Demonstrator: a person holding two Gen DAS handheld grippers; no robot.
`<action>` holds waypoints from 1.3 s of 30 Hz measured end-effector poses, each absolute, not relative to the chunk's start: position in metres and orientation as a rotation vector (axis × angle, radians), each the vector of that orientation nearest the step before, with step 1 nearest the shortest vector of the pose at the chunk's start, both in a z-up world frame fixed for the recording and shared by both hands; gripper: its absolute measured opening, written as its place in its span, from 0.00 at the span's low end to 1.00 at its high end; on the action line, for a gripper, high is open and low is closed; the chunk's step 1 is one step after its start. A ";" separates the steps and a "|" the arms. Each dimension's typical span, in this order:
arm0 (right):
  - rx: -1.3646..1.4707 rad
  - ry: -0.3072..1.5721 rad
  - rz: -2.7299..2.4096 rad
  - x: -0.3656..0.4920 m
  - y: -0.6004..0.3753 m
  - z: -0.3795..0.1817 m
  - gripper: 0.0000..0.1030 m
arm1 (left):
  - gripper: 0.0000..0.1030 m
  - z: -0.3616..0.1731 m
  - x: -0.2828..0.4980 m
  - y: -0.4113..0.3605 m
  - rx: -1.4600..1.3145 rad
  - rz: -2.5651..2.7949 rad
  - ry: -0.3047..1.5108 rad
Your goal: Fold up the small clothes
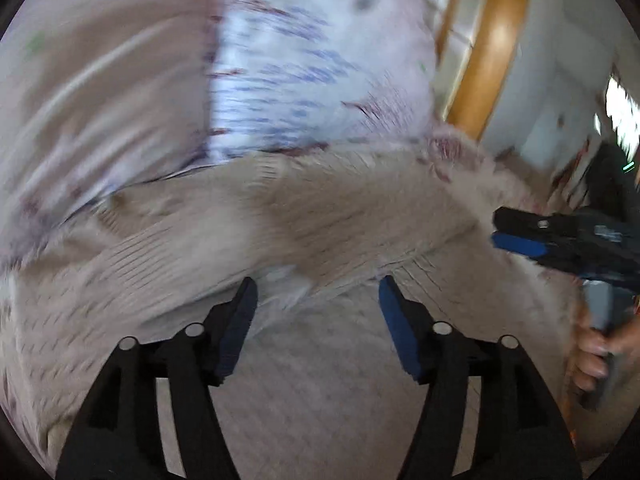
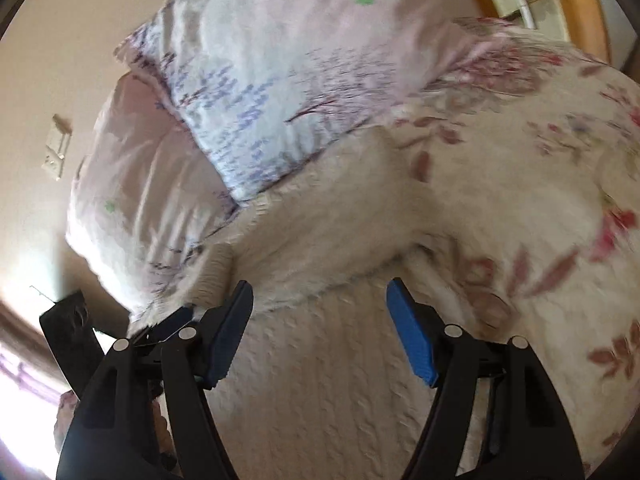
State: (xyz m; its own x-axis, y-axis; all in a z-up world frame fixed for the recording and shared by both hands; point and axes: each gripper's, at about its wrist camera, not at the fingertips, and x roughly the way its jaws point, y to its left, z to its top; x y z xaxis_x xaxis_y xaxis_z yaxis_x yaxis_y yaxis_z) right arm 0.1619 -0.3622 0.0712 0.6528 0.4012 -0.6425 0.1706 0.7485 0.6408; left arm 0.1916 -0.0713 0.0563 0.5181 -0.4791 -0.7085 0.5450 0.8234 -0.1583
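Beige cable-knit sweater lies spread on the bed, its far edge against the pillows. Both views are motion-blurred, so fine detail is unreliable.

My left gripper has its jaws set wide apart, nothing between them; the sweater's folded hem sits just beyond the fingertips. My right gripper likewise stands wide, empty, over the knit body of the sweater. In the left view the right gripper appears at the sweater's right edge; from that side angle I cannot tell its jaw gap. My right hand grips its handle.

Patterned pillow leans on a pale pink pillow. Floral bedcover lies to the right of the sweater. Wooden headboard rail runs behind the pillows.
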 end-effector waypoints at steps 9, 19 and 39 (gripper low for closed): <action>0.066 0.812 0.414 0.200 -0.212 0.122 0.66 | 0.77 0.067 0.160 0.058 0.172 -0.211 0.763; -0.667 0.674 0.468 0.201 -0.072 0.077 0.62 | 0.71 0.018 0.178 0.107 0.203 -0.071 0.935; 0.747 0.926 0.138 0.238 -0.341 0.034 0.34 | 0.76 0.008 0.187 0.127 0.031 -0.076 0.960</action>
